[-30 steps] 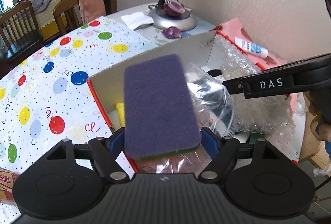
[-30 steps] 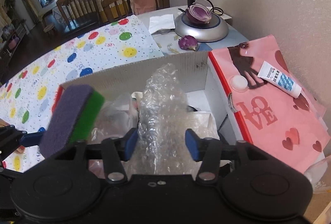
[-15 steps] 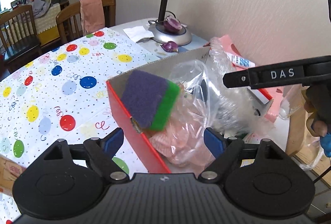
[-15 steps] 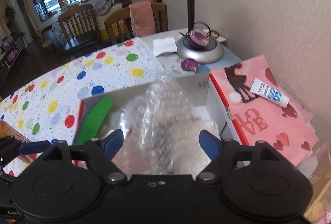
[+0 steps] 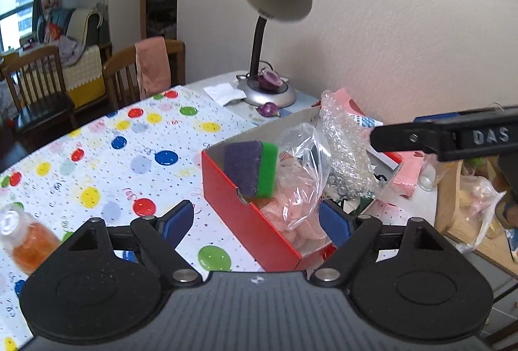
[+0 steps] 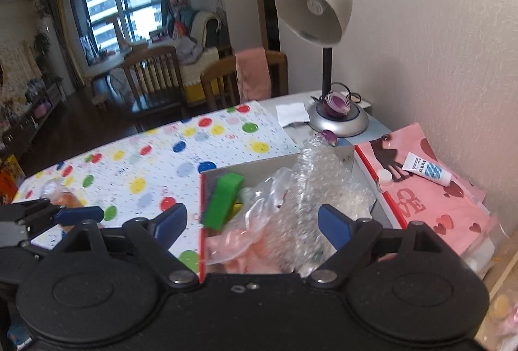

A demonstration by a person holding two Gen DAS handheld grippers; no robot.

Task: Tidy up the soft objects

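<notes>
Leaning tilted in the red box (image 5: 255, 231), sponge (image 5: 251, 168), purple face leftward; both grippers' jaws wide, empty.

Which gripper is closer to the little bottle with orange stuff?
Left. The left gripper is right beside the bottle; the right gripper hangs over the box, farther away.

sponge (image 5: 251, 168): showing purple over green
box (image 5: 255, 221): showing red outside
tablecloth (image 5: 129, 137): showing white with multicoloured dots
bag (image 6: 430, 198): showing pink with red hearts
towel (image 5: 152, 66): showing pink
finger pads (image 5: 176, 220): showing blue
</notes>
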